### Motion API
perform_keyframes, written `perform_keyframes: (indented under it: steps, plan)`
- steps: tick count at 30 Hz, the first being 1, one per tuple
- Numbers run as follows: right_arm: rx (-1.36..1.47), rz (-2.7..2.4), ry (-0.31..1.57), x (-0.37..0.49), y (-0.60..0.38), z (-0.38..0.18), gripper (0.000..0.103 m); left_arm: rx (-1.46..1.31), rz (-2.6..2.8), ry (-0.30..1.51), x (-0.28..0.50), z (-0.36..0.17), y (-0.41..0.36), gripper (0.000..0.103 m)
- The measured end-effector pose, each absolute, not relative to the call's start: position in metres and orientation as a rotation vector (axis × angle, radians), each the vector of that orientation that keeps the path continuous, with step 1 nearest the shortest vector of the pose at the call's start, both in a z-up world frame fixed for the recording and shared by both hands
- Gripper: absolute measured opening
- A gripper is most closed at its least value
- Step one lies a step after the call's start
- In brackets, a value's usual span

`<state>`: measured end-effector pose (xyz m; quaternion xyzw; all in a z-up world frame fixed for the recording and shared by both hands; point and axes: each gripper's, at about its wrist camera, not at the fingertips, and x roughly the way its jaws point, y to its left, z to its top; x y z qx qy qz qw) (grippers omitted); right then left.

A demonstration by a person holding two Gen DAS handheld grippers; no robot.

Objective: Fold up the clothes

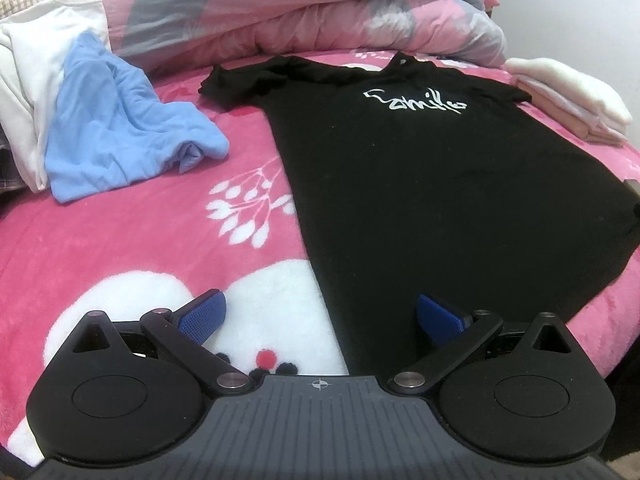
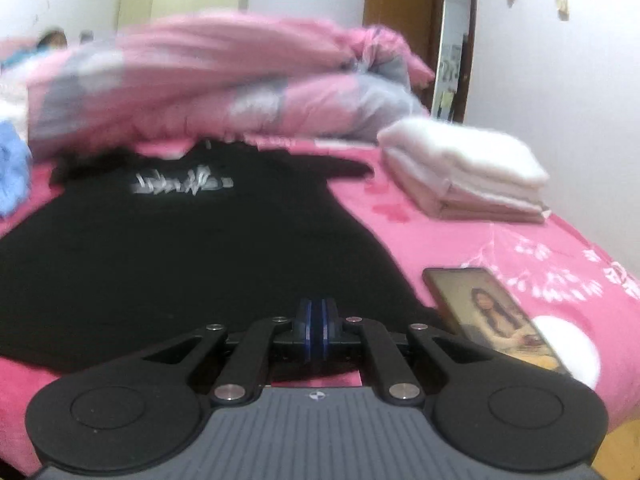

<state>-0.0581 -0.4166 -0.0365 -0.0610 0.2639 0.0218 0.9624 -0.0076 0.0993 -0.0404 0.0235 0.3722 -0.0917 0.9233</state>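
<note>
Black T-shirt (image 1: 420, 184) lies spread flat, front up, on the bed w/ pink blanket (image 1: 140, 240), neck end far from both cameras, hem end near. White script print (image 1: 414, 101) sits across its chest. Sleeves spread out to either side near the top.

Left claw (image 1: 320, 316) is released: blue pads wide apart, nothing between them but the shirt's lower left edge and the blanket's white patch below. Whether pads touch the fabric, can't tell. One blue pad (image 1: 202, 314) hangs over the blanket, the other over the black cloth.

Right claw (image 2: 317, 330) is clenched, blue pads pressed together at the shirt's near hem on the right side. Can't tell if any cloth is pinched; the right wrist view is blurred.

Crumpled light blue garment (image 1: 116, 120) sits on the blanket left of the shirt, apart from it, w/ white clothing (image 1: 36, 92) heaped behind it. Folded stack of white and beige items (image 2: 464, 172) rests right of the shirt, near its right sleeve. Phone (image 2: 492, 316) w/ lit screen lies on the blanket just beside the shirt's lower right edge. Pink and grey duvet (image 1: 304, 12) is bunched up beyond the neck end. Wooden door (image 2: 400, 28) shows in the far wall.
</note>
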Motion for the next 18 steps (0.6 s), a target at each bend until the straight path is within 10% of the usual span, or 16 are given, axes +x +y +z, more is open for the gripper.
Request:
perform_keyframes:
  steps: [18]
  plan:
    - [-0.177, -0.229, 0.576, -0.057, -0.451, -0.028, 0.004, 0.055, -0.184, 0.757, -0.009, -0.040, 0.106, 0.103]
